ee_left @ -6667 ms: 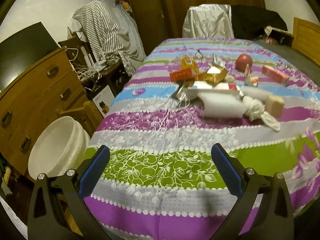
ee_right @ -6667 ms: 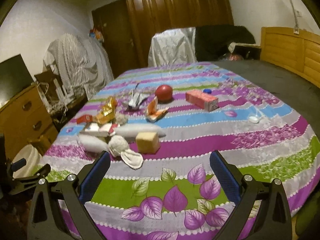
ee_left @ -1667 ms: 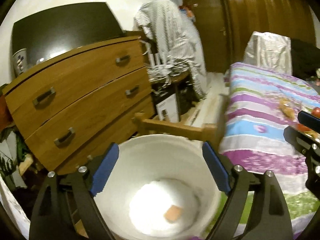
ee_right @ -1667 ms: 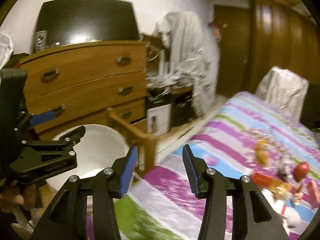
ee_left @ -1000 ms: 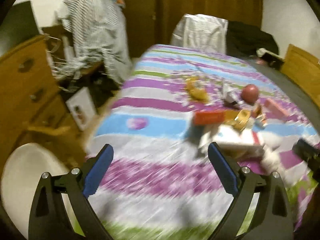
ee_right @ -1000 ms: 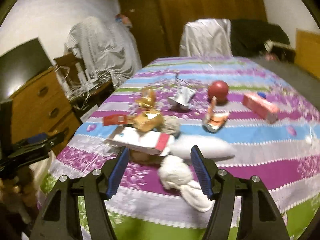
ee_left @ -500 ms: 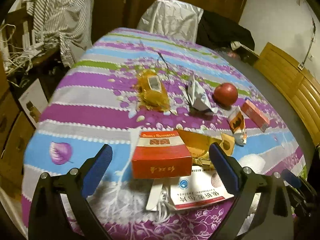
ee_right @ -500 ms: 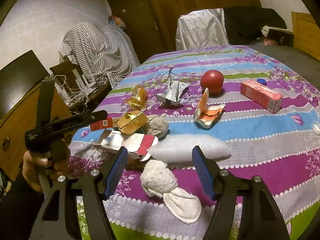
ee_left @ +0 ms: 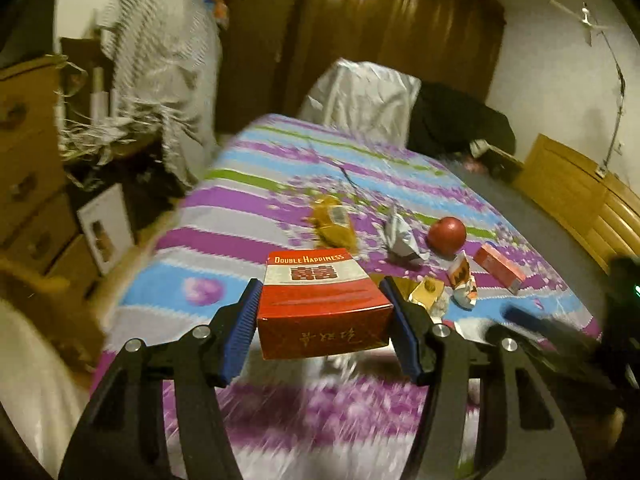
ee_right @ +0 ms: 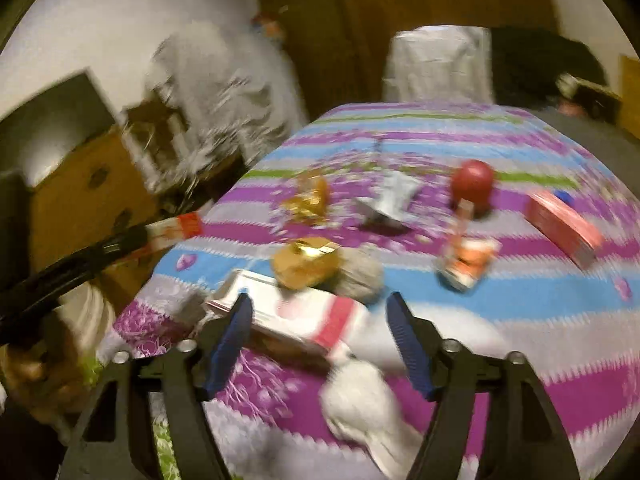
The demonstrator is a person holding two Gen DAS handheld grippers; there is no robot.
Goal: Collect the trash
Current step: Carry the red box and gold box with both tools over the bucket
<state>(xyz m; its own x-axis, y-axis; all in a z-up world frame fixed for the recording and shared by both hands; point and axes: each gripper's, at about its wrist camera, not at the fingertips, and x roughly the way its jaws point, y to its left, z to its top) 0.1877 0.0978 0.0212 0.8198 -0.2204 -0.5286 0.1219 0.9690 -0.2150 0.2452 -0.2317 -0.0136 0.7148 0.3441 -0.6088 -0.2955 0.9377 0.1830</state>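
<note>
My left gripper [ee_left: 322, 308] is shut on a red and white Double Happiness box [ee_left: 320, 300] and holds it above the striped bedspread [ee_left: 248, 208]. The box also shows in the right wrist view [ee_right: 172, 232], held out at the left. My right gripper [ee_right: 320, 344] is open and empty over a flat white and red carton [ee_right: 288, 320]. A gold box [ee_right: 306, 262], a grey wad [ee_right: 360, 274], a white cloth lump [ee_right: 360, 404], an orange wrapper [ee_right: 464, 256], a gold wrapper [ee_left: 332, 226] and a silver wrapper [ee_left: 400, 236] lie on the bed.
A red ball [ee_left: 447, 235] and a pink box [ee_left: 499, 267] lie farther back on the bed. A white bin's rim [ee_left: 20, 380] shows at lower left beside a wooden dresser [ee_left: 24, 184]. A covered chair [ee_left: 360, 92] stands behind the bed.
My left gripper has closed on the red box and lifted it off the bed. My right gripper has moved closer to the white and red carton.
</note>
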